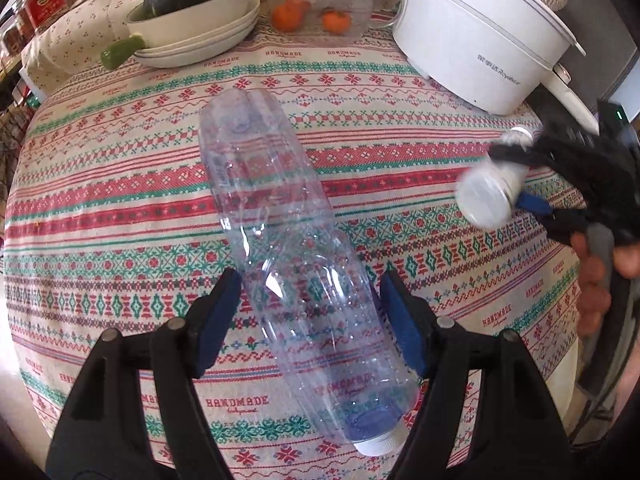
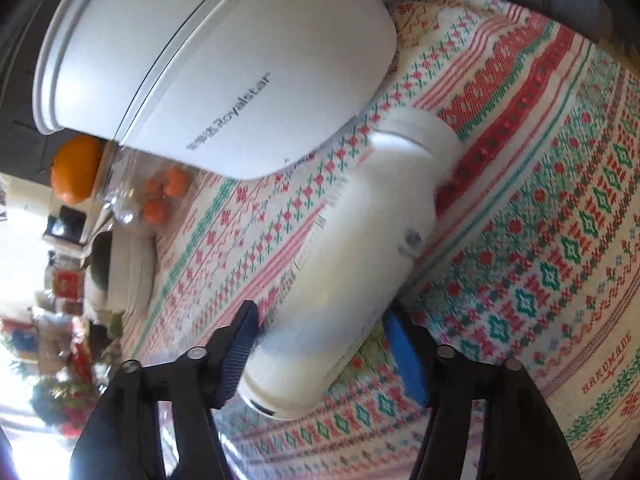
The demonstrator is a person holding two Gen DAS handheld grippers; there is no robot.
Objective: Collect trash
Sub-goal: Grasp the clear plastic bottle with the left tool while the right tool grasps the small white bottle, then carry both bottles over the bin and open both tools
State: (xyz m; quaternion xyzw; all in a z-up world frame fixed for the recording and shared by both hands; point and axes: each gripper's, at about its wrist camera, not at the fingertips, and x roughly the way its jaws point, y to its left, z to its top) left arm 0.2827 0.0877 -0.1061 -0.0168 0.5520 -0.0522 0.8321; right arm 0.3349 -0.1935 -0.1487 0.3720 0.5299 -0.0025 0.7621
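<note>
Trash is being gathered in both grippers at once. The left gripper (image 1: 310, 322) is straddling a clear plastic bottle (image 1: 288, 248), its blue pads sitting close on either side of the body; whether they are pressing it I cannot tell. The bottle is lying on the tablecloth (image 1: 120, 208) with its white cap pointing toward six o'clock in the left wrist view. The right gripper (image 2: 320, 354) is clamping a small white bottle (image 2: 352, 264) that looks lifted clear of the cloth, near the white cooker (image 2: 216, 64) at eleven o'clock.

To do this well, I would judge the left fingers should be squeezing gently at the bottle's firmer ribbed part, since thin plastic is likely to buckle and slip.

The cooker is reading "Royalstar"; the cloth is repeating "HANDMADE".
</note>
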